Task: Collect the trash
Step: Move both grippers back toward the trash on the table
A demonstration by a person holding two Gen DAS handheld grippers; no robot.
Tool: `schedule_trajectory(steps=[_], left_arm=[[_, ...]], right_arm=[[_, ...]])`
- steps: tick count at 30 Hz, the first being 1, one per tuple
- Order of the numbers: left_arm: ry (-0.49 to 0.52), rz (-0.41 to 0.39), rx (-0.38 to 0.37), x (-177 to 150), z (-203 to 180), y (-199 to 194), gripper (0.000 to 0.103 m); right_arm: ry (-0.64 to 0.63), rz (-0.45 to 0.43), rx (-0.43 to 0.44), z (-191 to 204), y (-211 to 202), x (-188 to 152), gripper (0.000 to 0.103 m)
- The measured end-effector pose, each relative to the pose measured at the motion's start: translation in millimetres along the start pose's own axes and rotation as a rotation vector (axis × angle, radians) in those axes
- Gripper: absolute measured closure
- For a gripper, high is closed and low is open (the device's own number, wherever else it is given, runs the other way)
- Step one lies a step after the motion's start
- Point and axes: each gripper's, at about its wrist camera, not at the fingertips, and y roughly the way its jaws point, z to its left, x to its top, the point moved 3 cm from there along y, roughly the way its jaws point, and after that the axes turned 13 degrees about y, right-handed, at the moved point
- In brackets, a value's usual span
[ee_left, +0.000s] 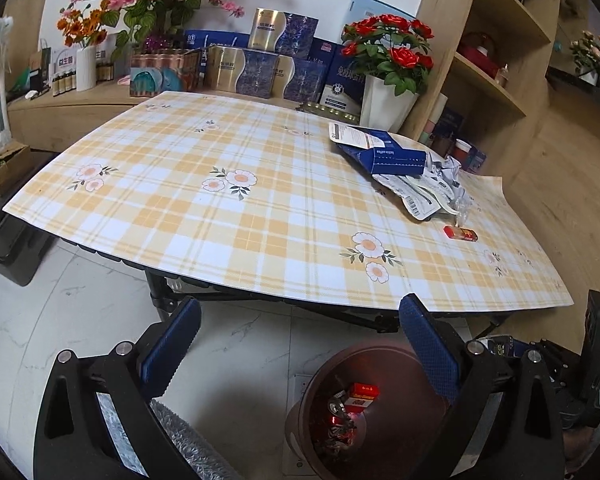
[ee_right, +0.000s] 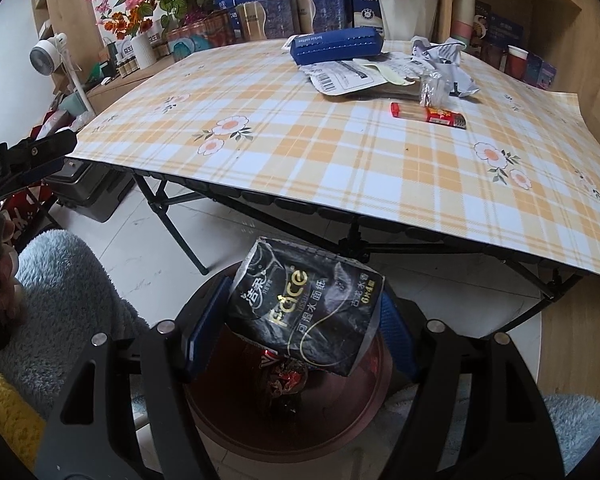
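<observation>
We are carrying our left gripper (ee_left: 300, 344) with its jaws spread and nothing between them, near the table's front edge. Further right, our right gripper (ee_right: 300, 324) is clamping a black tissue pack (ee_right: 304, 316) directly over the brown bin (ee_right: 364, 416), so we are judging this the drop step. Next we are needing to release, then go for the blue box (ee_right: 336, 46), wrappers (ee_right: 348, 76) and red lighter (ee_right: 428, 114) waiting on the table (ee_right: 300, 160).

The right tool (ee_right: 302, 320) grips a black tissue pack (ee_right: 304, 312) above the brown bin (ee_right: 364, 412).
</observation>
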Motion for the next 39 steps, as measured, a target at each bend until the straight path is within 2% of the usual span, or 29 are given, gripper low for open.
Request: schedule_trajectory(steps=[4,7,8,9,27,36,39], left_arm=[[0.006,0.012,0.001,-1,-1,3,0.006],[0.004,0.023,-0.001,-1,-1,5,0.006],[0.003,0.027,0.0,-1,-1,6,0.006],[0.004,0.029,0.0,-1,-1,6,0.006],[0.0,0.065,0.008,-2,-3,14,0.006],[-0.056,0.099,-0.065,20,4,29,0.007],[-0.108,0.095,-0.11,42,11,40,0.016]], right_arm=[[-0.003,0.001,0.002,1,0,0,0.031],[0.001,-0.003,0.002,0,0,0,0.021],[0.005,-0.008,-0.005,-1,0,1,0.011],[0.011,-0.017,-0.012,-2,-1,1,0.008],[0.113,-0.054,-0.033,-24,-9,12,0.006],[0.232,-0.123,-0.041,-58,-23,47,0.006],[0.251,-0.139,-0.046,-69,-23,61,0.006]])
